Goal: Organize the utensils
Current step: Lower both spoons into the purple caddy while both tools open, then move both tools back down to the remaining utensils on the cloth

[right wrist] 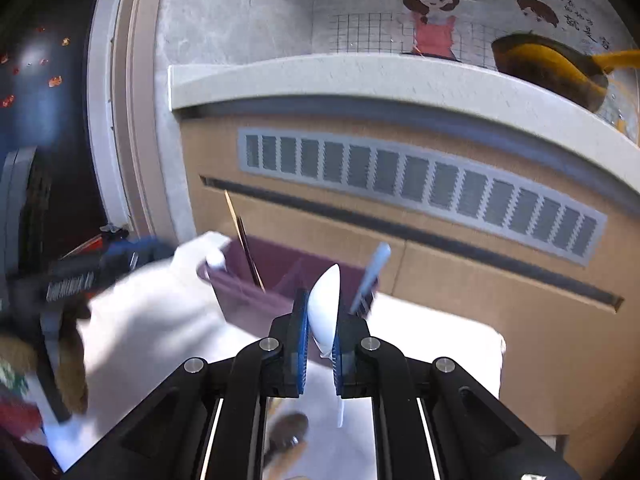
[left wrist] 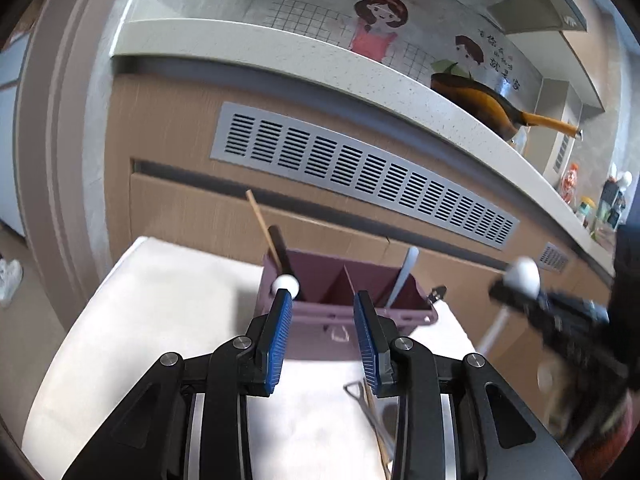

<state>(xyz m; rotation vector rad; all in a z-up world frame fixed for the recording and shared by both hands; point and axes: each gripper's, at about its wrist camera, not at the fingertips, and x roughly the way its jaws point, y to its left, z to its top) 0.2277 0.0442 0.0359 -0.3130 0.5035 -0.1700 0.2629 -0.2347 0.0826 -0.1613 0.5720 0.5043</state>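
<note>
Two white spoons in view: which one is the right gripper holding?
The white spoon clamped bowl-up in the right gripper. The other spoon stands in the purple holder's right compartment.

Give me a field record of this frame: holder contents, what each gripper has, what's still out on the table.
holder: purple plastic divided utensil holder, on white-covered table
holder, left compartment: thin wooden chopstick and dark stick
holder, right compartment: white plastic spoon, handle up
left gripper: jaws open, nothing between them, in front of the holder
right gripper: jaws shut on a white plastic spoon, bowl pointing up
still on table: metal utensil and a wooden stick under the left gripper
</note>
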